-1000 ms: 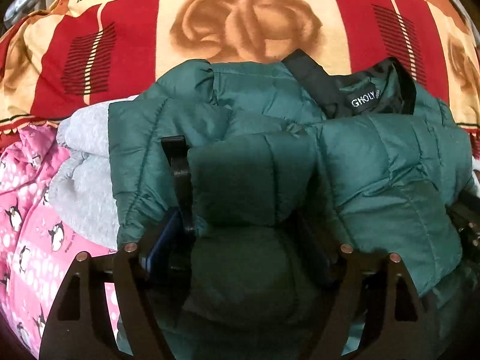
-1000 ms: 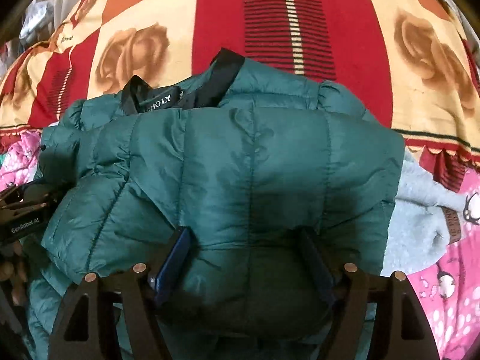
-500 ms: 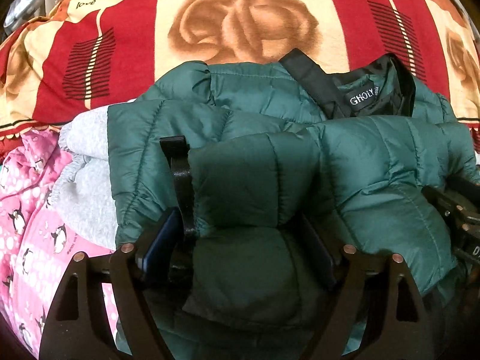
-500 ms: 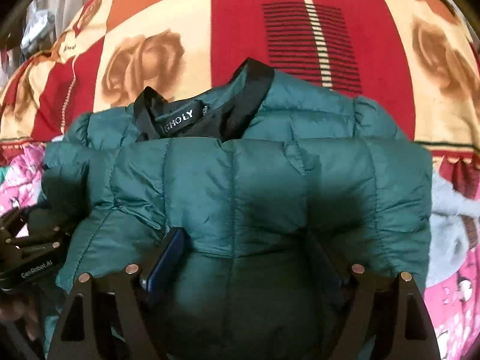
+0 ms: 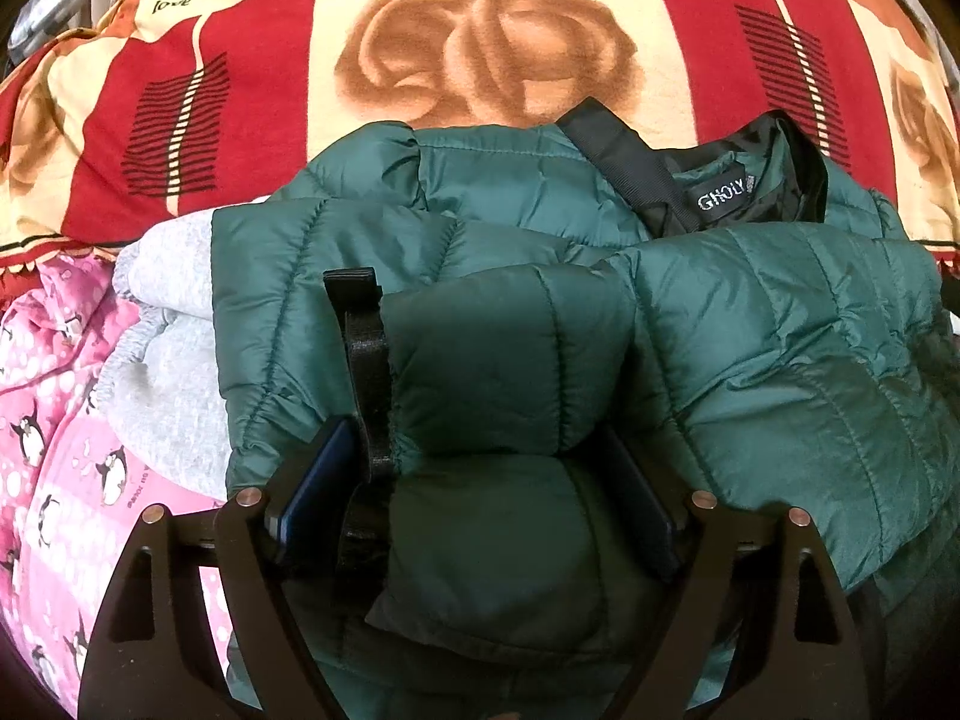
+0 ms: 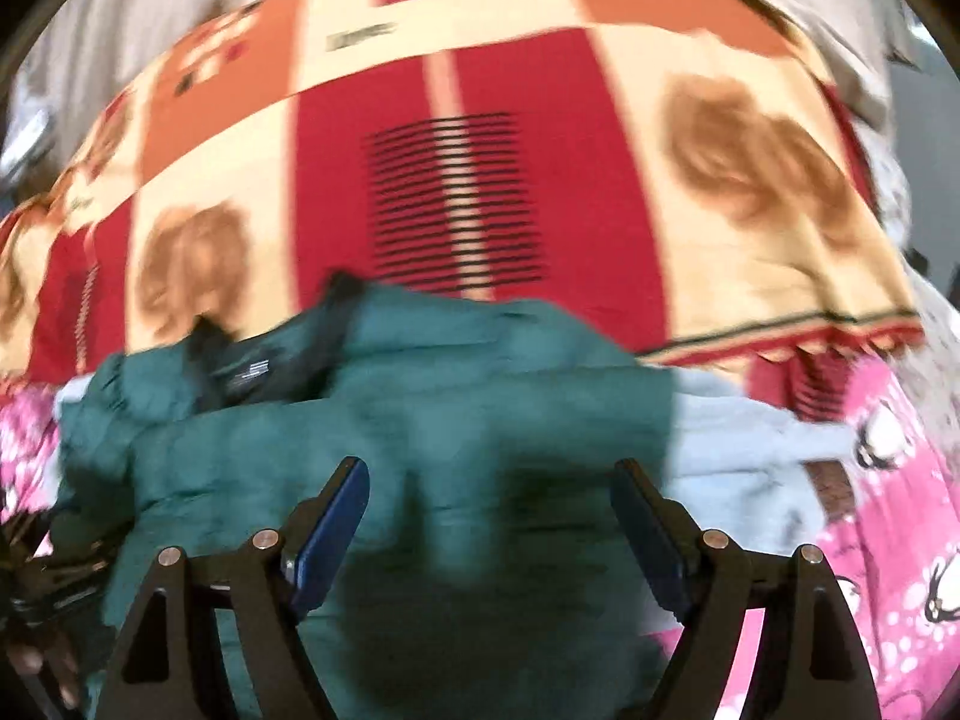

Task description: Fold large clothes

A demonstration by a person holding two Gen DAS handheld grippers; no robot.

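Observation:
A dark green puffer jacket (image 5: pixel 750 348) lies folded on the bed, its black collar and label (image 5: pixel 720 201) at the far side. My left gripper (image 5: pixel 474 462) straddles a puffy rolled fold of the jacket near its front edge. Its jaws are opening, and the fold still fills the gap between the pads, with a black strap-like piece (image 5: pixel 366 372) beside the left pad. In the blurred right wrist view, my right gripper (image 6: pixel 489 480) stands open above the jacket (image 6: pixel 420 420), with nothing between its fingers.
The jacket rests on a grey garment (image 5: pixel 168 360) that sticks out at both sides (image 6: pixel 738 450). A red and cream rose-patterned blanket (image 5: pixel 480 30) covers the bed beyond. A pink penguin-print sheet (image 5: pixel 54 450) lies along the near side.
My right gripper has let go of the jacket and pulled back and up, so more of the blanket shows. My left gripper has stayed put and its pads have spread slightly.

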